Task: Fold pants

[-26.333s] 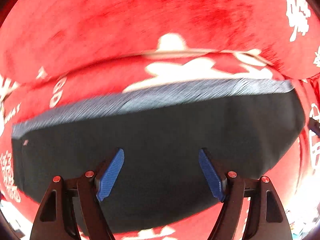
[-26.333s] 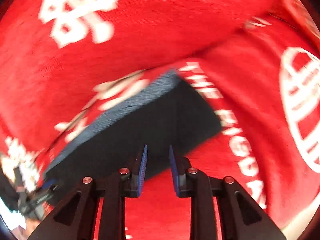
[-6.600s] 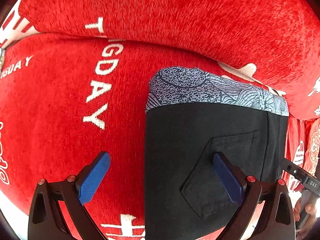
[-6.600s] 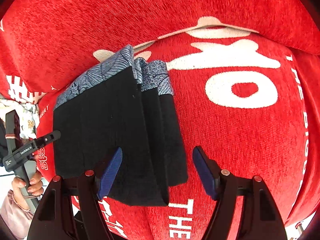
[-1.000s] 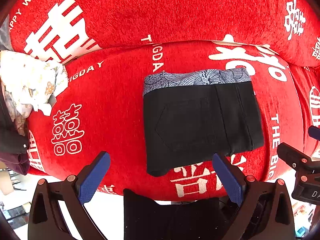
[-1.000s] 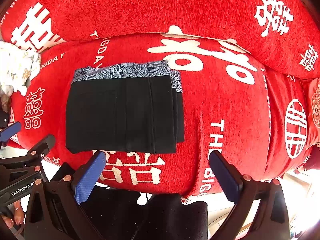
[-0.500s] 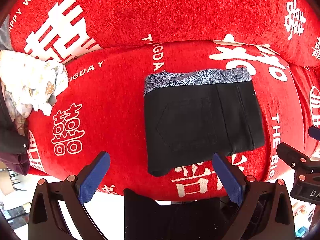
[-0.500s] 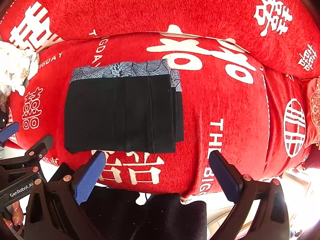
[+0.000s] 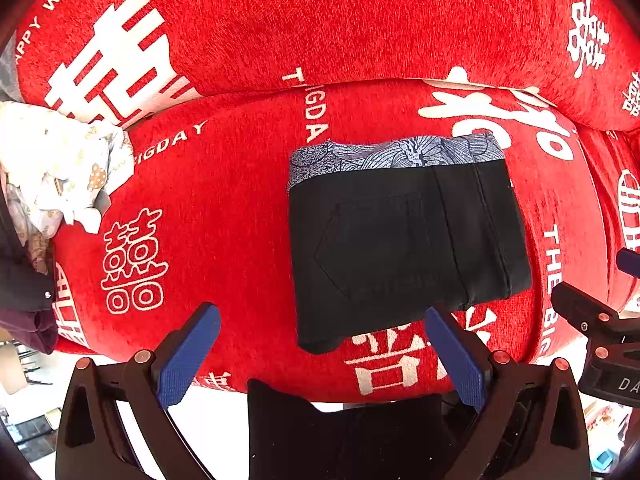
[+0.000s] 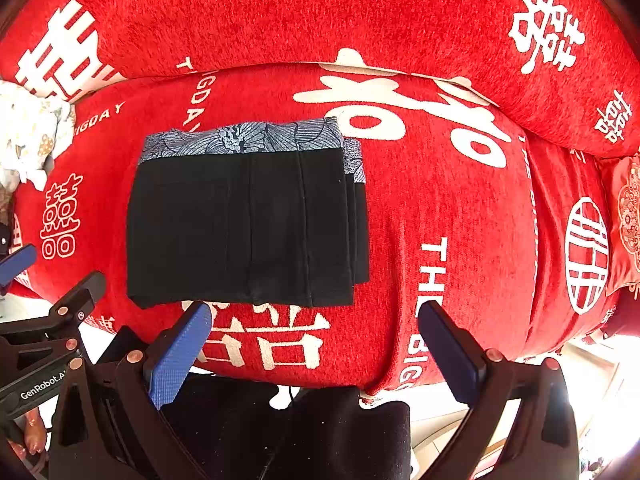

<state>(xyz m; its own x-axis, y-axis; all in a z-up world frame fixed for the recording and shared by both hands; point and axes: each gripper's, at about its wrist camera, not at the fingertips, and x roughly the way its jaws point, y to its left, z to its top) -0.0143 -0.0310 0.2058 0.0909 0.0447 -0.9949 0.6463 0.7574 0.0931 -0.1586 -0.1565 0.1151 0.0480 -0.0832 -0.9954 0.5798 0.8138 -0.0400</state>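
Lying: one pair of pants point(image 9: 404, 240) folded into a black block on the red sofa point(image 9: 224, 208), flat on the seat cushion, patterned grey-blue waistband on the far edge.
Pants detail: one back pocket faces up in my left view; stacked layers step out along the right edge in my right view point(image 10: 248, 220).
My left gripper point(image 9: 320, 354): jaws spread wide, holding nothing, hanging off the near edge of the seat, apart from the pants.
My right gripper point(image 10: 314, 346): jaws spread wide too, empty, also near the seat's front edge and clear of the cloth.
Around: one pale printed cloth point(image 9: 60, 168) bunched at the far left of the seat, well apart from the pants; one dark garment point(image 9: 20, 296) at the left edge below it.
Cushions: one seat cushion, one back cushion behind it, both red with white characters and lettering.
In the way: a black shape point(image 9: 344, 436) sits low between my left fingers, hiding the floor; I cannot tell what it is.
Count: two grippers, one pants.
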